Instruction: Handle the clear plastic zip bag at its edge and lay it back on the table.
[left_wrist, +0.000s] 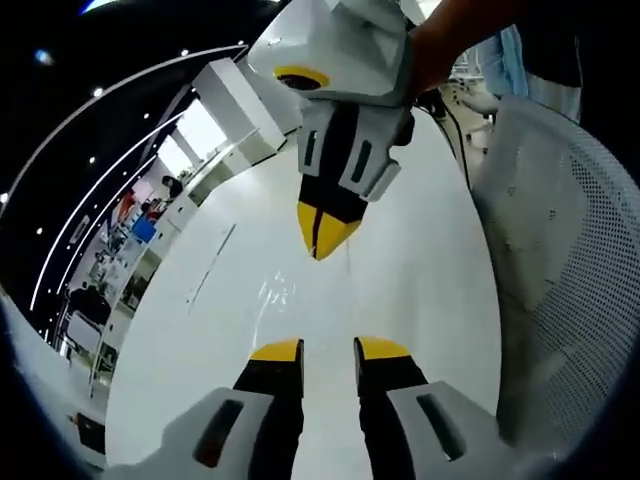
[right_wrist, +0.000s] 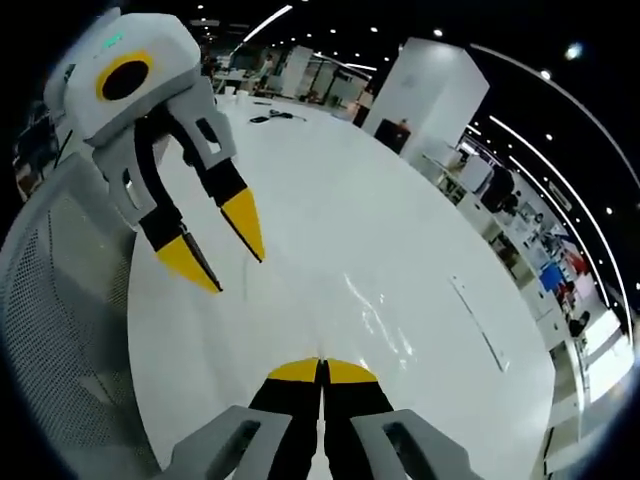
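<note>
A: Where was the bag?
B: Flat on the white table (left_wrist: 420, 260), mid-frame in the left gripper view. The bag (left_wrist: 275, 292) showed mostly as glints, with a thin seam line running up toward the upper left. In the right gripper view the bag (right_wrist: 385, 320) lay just above centre, its seam off to the right.

A: And the left gripper?
B: The left gripper (left_wrist: 328, 350) rose from the bottom of its own view with its yellow tips apart and nothing between them. In the right gripper view the left gripper (right_wrist: 222, 255) came in from the upper left, tips spread, above the table.

A: The right one?
B: The right gripper (right_wrist: 322, 372) had its tips pressed together at the bag's near edge. Whether plastic was pinched between them, I could not tell. In the left gripper view the right gripper (left_wrist: 322, 235) pointed down from the top, tips together.

A: Anything beside the table?
B: A mesh chair (left_wrist: 570, 270) on the right of the left gripper view.
</note>
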